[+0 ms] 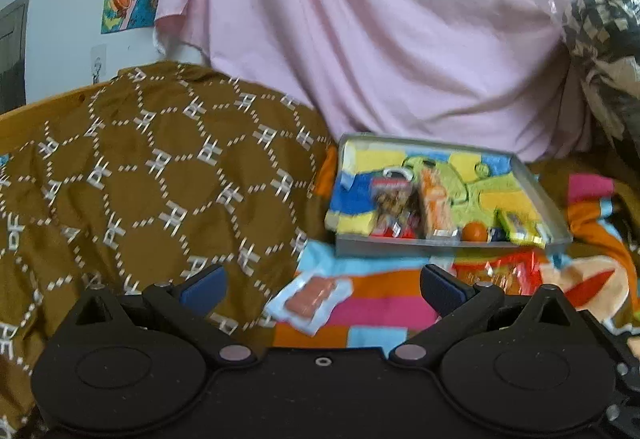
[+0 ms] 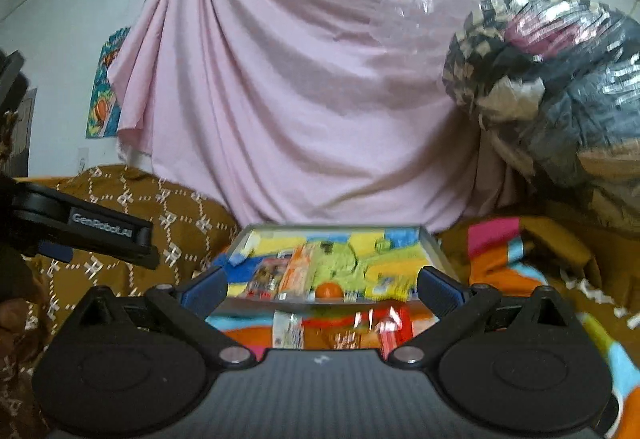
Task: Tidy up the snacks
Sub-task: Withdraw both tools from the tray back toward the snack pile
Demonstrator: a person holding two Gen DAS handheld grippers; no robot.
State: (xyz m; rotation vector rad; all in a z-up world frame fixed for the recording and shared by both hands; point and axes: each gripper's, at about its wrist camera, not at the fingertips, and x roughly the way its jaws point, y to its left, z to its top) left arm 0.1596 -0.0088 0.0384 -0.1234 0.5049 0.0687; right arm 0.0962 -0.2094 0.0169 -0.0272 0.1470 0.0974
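The left gripper (image 1: 322,285) has its jaws spread wide with nothing between them, hovering above a striped blanket (image 1: 384,309). Just ahead of it, between the fingers in its view, lies a clear packet (image 1: 310,299) with a pinkish snack inside, flat on the blanket. To the right of that packet is a red wrapper (image 1: 508,273), partly hidden by the right finger.

The right gripper (image 2: 322,289) is likewise open and empty. Below its jaws, blurred, lie a red wrapper (image 2: 394,327) and a pale packet (image 2: 288,331) on the blanket (image 2: 496,271).

Beyond both grippers sits a grey tray (image 1: 448,247) lined with a bright yellow, green and blue cloth. In it, along its near edge, are a dark red packet (image 1: 390,207), an orange packet (image 1: 434,205) beside it, a small orange ball (image 1: 474,231) and a yellow-green packet (image 1: 520,227); labels are too blurred to read.

Left of the tray is a brown patterned cloth (image 1: 160,167). Behind hangs a pink sheet (image 1: 380,39), and at right a plastic-wrapped bundle (image 2: 560,87).
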